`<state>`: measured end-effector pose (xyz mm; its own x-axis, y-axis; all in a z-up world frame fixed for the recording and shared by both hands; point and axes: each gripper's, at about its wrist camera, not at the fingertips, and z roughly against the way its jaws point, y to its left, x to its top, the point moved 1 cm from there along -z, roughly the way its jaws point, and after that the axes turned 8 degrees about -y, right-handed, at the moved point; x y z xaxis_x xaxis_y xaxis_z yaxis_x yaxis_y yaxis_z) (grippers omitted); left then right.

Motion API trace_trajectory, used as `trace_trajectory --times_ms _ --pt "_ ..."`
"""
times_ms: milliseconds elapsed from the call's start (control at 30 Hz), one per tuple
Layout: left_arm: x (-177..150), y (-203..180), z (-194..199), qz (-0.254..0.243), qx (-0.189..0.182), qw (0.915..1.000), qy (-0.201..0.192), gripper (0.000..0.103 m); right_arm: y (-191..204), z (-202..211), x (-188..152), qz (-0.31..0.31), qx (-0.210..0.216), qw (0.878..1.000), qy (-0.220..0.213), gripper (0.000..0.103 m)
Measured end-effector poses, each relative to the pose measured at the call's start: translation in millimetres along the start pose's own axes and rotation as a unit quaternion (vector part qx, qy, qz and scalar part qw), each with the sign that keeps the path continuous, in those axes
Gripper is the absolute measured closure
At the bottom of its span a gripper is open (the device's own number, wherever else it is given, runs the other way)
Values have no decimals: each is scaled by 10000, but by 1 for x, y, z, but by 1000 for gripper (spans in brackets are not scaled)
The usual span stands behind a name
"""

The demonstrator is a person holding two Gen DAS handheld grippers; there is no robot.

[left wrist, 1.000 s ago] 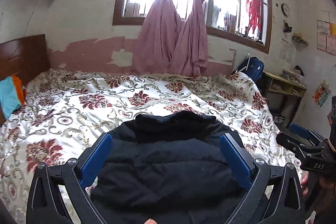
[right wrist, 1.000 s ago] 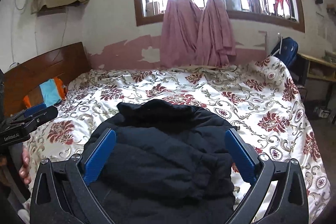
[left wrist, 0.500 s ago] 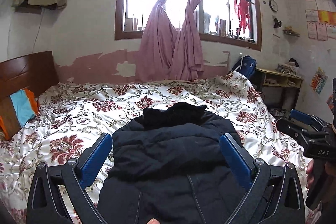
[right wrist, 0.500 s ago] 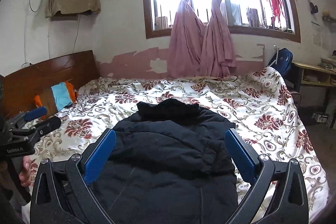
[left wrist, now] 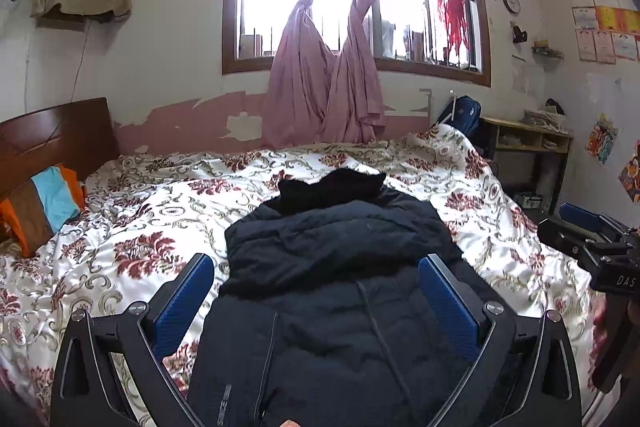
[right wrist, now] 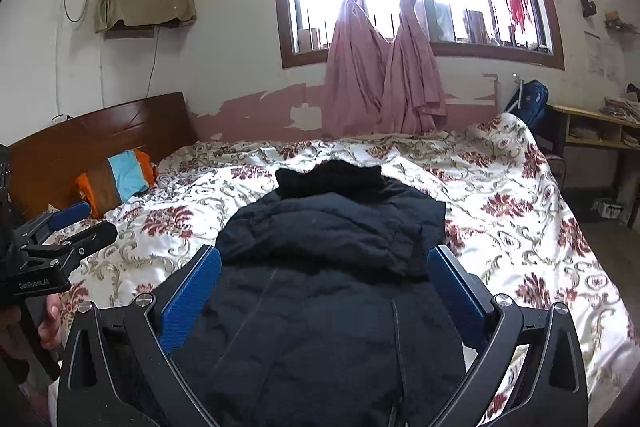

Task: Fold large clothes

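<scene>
The black padded jacket (left wrist: 336,267) lies on the floral bedspread (left wrist: 140,227), its upper part apparently doubled over but loose, so folding looks partly done, while the left gripper (left wrist: 316,291) and right gripper (right wrist: 324,279) hover with fingers apart, holding nothing.

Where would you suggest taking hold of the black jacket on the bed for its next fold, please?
Probably the near hem of the black jacket, one corner per tool. It lies lengthwise with its collar at the far end, so the left tool and right tool, both open, can approach from the near side.
</scene>
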<state>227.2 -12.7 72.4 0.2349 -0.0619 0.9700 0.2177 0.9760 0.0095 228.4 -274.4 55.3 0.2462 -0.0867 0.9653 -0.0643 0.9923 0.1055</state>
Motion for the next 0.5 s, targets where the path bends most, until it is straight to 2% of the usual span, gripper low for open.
trace_trajectory --times_ms 300,500 --pt "-31 3 21 64 31 9999 99 0 -1 26 -27 -15 -23 10000 1 2" --pt "-53 6 32 -17 -72 9997 240 0 2 36 -51 111 16 9998 177 2"
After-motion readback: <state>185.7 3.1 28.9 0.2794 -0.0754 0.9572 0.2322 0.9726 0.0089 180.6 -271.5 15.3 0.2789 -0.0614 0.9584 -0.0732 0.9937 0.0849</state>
